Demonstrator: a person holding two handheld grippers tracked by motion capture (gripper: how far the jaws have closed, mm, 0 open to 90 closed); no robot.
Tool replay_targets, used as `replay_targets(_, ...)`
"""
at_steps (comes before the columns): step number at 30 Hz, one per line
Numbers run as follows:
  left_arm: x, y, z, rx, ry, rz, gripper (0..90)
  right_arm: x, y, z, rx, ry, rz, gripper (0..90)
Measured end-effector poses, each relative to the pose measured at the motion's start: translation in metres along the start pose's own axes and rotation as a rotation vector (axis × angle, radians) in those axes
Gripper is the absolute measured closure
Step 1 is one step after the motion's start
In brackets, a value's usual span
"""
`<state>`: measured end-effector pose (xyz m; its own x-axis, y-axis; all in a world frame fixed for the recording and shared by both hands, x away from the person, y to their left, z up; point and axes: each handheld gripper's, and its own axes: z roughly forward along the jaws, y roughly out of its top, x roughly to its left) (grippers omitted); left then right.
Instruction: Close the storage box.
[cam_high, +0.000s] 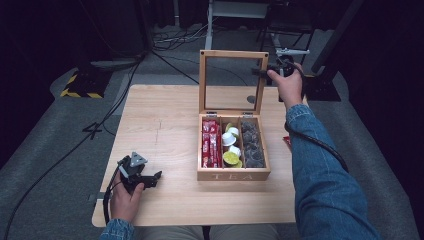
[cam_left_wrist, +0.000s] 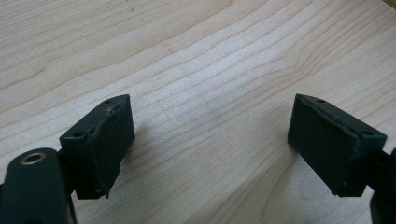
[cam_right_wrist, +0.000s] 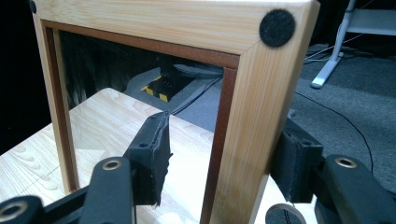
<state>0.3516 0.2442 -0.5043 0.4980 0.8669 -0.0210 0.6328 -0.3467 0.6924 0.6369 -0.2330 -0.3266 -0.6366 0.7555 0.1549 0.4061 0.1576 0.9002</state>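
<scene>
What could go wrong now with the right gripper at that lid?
1. The right gripper straddles the lid frame's side bar, but one pad still looks apart from the wood, so the grip may slip.
2. The lid stands upright on its hinges; let go, it could drop onto the tea box.
3. The left gripper rests open on the table, away from the box, so a pull on the lid might shift the box.

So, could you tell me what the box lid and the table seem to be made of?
Lid: pale wood frame with straight grain and a matt finish; its pane looks like clear glass or plastic, since the table shows through. Table: light wood or wood-look laminate with wavy grain, smooth.
</scene>
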Motion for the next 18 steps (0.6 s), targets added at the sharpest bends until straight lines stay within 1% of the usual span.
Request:
replay_targets(5,0.0,0.0,0.0,0.001,0.001,0.0,14.9,0.005,0.0,-0.009,-0.008,0.006,0.003,44.8)
replay_targets(9,0.0,0.0,0.0,0.001,0.0,-0.003,14.9,0.012,0.001,-0.019,-0.008,0.011,-0.006,44.8)
replay_targets(15,0.0,0.001,0.001,0.001,0.003,-0.007,14.7,0.025,0.0,-0.038,-0.005,0.032,-0.031,45.0)
replay_targets(16,-0.001,0.001,0.001,-0.001,0.002,-0.012,14.7,0.027,0.0,-0.042,-0.005,0.037,-0.038,45.2)
replay_targets(18,0.0,0.001,0.001,0.002,0.004,-0.007,14.5,0.031,-0.001,-0.049,-0.005,0.045,-0.055,45.5)
